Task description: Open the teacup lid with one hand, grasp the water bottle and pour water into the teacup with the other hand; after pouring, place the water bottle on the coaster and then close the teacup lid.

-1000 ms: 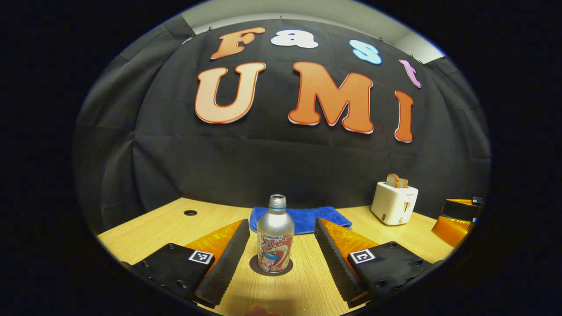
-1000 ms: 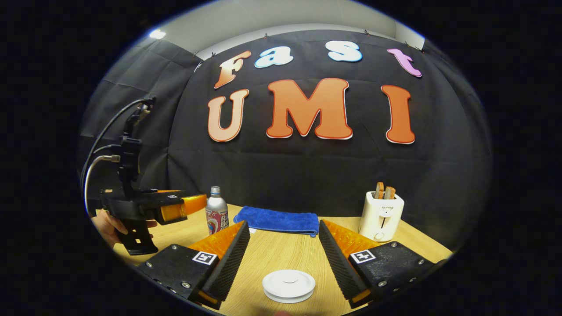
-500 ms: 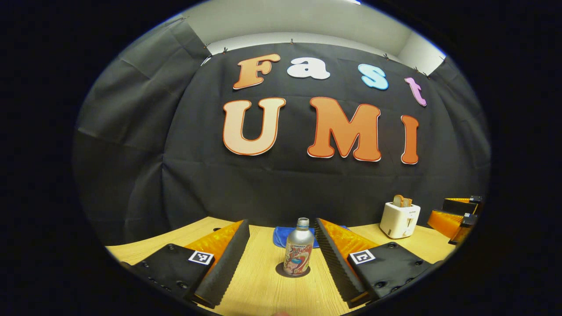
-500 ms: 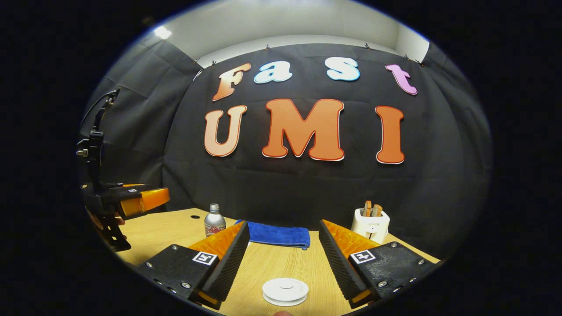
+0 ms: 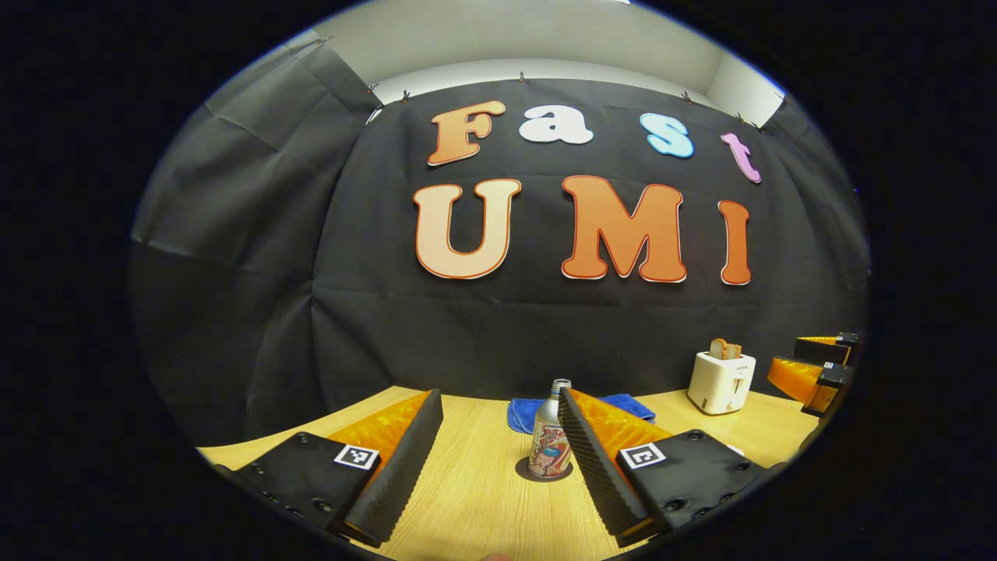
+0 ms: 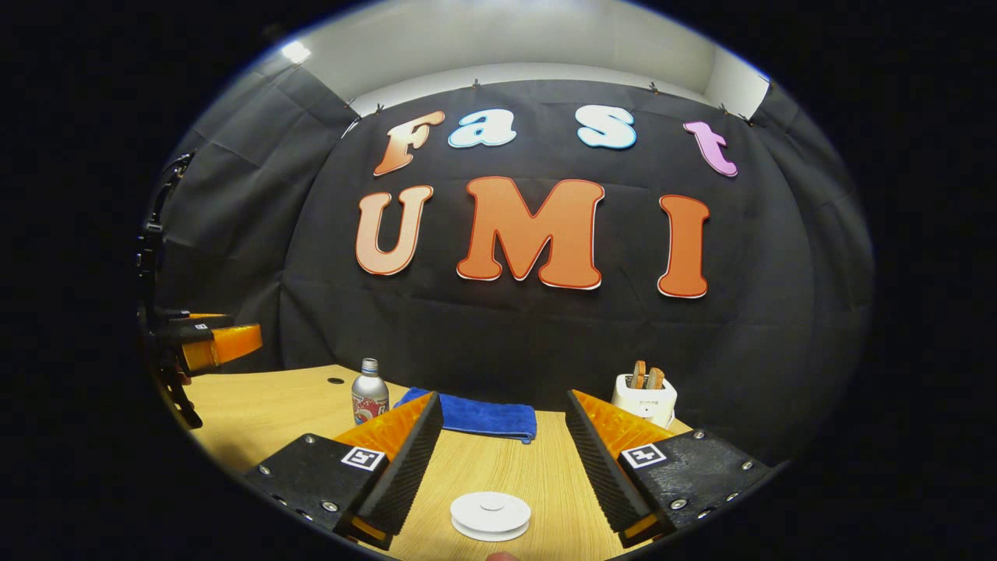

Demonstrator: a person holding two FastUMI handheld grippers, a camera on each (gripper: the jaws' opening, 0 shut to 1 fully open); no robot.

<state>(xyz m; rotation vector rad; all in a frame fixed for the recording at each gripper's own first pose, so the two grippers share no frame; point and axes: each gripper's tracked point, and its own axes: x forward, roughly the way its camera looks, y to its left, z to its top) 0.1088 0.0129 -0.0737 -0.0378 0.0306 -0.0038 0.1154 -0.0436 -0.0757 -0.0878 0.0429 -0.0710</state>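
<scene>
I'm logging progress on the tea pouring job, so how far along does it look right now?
Near the end, it seems. The water bottle already stands upright on the dark coaster, and the white teacup lid lies flat below the right gripper, apparently closed, though the cup beneath isn't clear. Nothing is in hand: the left gripper and right gripper are both open and empty. Little appears left.

On the tabletop the water bottle stands upright on the coaster, at the left. A folded towel lies just behind and right of it. The toaster stands far right, bread slices in its slots. The teacup lid lies nearest.
</scene>
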